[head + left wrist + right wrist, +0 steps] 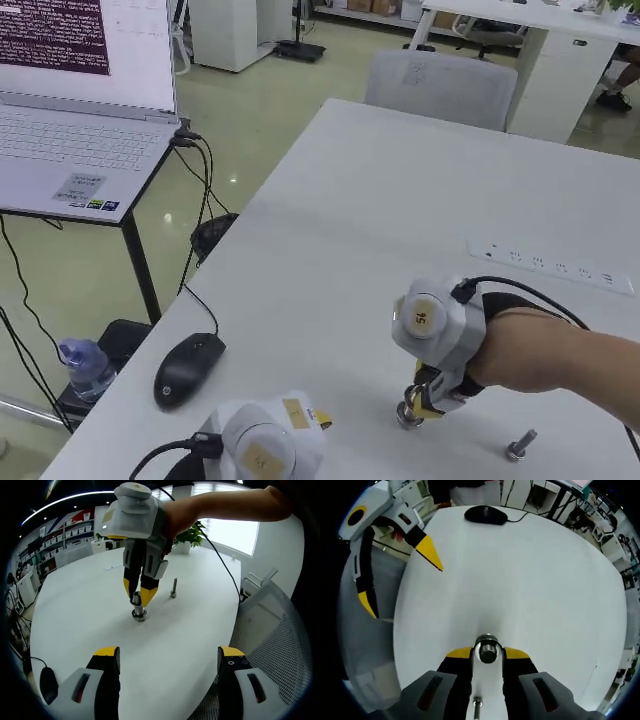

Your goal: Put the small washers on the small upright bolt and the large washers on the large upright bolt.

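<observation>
Right gripper (140, 591), jaws drawn close about the large bolt (487, 651), grip not discernible; left gripper (169, 652) wide open, empty; risk: a sideways pull could topple the bolt and spill its washers (138, 614).

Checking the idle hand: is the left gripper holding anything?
No, the left gripper has its jaws wide apart above the white table, nothing between them.

mouse (188, 368) on table (380, 200), left edge | large bolt (408, 414) right of it | small bolt (520, 444) further right | power strip (550, 266) behind | laptop (70, 150) left, off table
</observation>
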The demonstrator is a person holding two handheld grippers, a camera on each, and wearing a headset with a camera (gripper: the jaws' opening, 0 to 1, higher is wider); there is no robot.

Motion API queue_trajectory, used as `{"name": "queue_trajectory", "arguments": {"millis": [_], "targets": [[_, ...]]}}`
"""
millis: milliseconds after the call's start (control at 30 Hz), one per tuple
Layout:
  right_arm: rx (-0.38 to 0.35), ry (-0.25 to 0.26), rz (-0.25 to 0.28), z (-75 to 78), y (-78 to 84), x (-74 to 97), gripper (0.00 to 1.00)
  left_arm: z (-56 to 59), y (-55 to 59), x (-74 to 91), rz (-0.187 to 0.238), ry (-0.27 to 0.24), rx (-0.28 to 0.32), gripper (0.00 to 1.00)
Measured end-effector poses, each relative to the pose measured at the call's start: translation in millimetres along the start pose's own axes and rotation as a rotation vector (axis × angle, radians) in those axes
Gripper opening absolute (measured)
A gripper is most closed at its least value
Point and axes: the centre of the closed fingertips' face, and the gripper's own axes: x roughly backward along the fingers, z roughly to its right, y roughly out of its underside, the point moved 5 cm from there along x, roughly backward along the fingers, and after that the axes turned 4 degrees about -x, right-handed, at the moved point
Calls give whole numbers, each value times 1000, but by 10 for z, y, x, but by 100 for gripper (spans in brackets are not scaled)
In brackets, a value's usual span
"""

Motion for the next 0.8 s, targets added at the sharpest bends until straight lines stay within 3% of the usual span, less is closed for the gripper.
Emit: {"name": "queue_trajectory", "arguments": {"millis": [800], "targets": [[-38,-29,-25,4,39,-276,23,-7,52,-10,-4,6,2,78]]}}
